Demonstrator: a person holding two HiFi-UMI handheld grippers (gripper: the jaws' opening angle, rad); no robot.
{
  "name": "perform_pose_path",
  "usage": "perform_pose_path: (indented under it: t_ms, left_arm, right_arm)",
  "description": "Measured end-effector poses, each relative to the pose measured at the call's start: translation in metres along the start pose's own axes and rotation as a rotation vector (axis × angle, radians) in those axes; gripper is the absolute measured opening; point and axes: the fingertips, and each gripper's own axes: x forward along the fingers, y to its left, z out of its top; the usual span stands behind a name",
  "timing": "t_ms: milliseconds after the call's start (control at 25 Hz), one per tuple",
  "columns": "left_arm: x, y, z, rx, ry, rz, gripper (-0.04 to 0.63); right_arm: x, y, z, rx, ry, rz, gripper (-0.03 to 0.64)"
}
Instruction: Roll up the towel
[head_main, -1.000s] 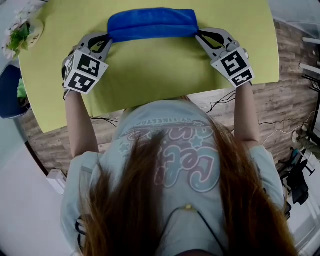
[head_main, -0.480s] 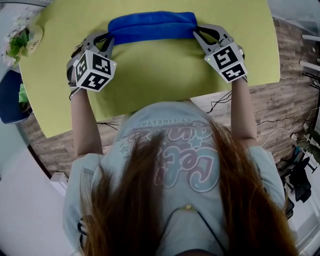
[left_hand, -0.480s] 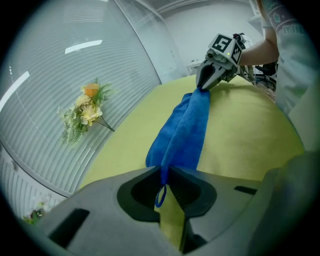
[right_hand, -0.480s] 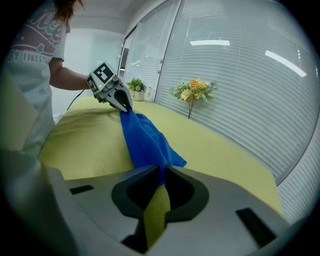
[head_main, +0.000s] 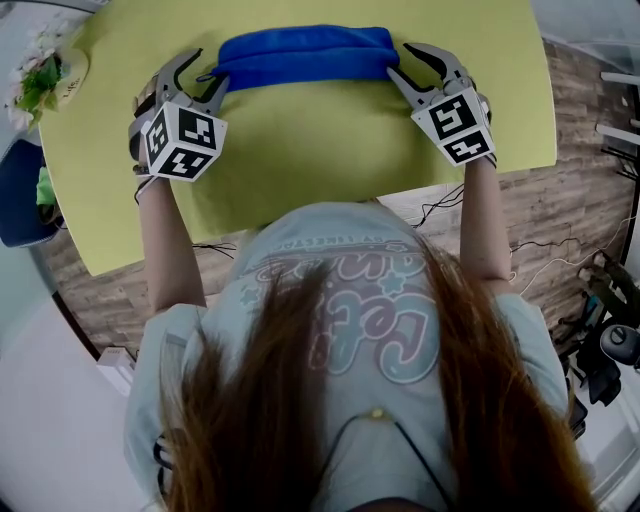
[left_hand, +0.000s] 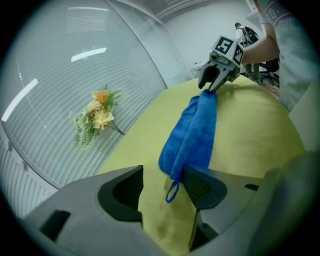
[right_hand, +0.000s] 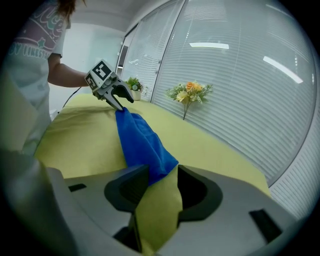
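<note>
Big yellow-green table (head_main: 300, 160) fills most of the space in front of the person standing at its near edge. Across the far side lies the blue towel (head_main: 300, 55), bunched into one long fat bundle running L to R. It looks rolled, tho a crease along the top means I can't rule out a plain fold. It sits flat on the table, nothing lifted.

L claw (head_main: 203, 72) is at the towel's L end, R claw (head_main: 403, 62) at the R end. Both have just been opening. L claw's jaws stand wide apart; the towel end brushes the inside of one jaw but isn't pinched. R claw's jaws are parted too, w/ the towel corner lying loose betw. them, no squeeze. So neither grips anything.

Small stuff: a bunch of flowers (left_hand: 97, 112) well off by the window blinds, and a little hanging loop (left_hand: 171, 192) poking out of the towel's L end.

Progress, my guess: rolling is done or v. nearly. Left to do: prob just pull both claws clear, maybe tidy the ends.
</note>
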Motion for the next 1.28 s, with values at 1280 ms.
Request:
perform_pose_path:
  t_ms: [1280]
  left_arm:
    - [-0.013, -0.043, -0.006, 0.157, -0.025, -0.004, 0.201]
  right_arm:
    - [0.001, 0.046, 0.007, -0.376, -0.005, -0.011, 0.163]
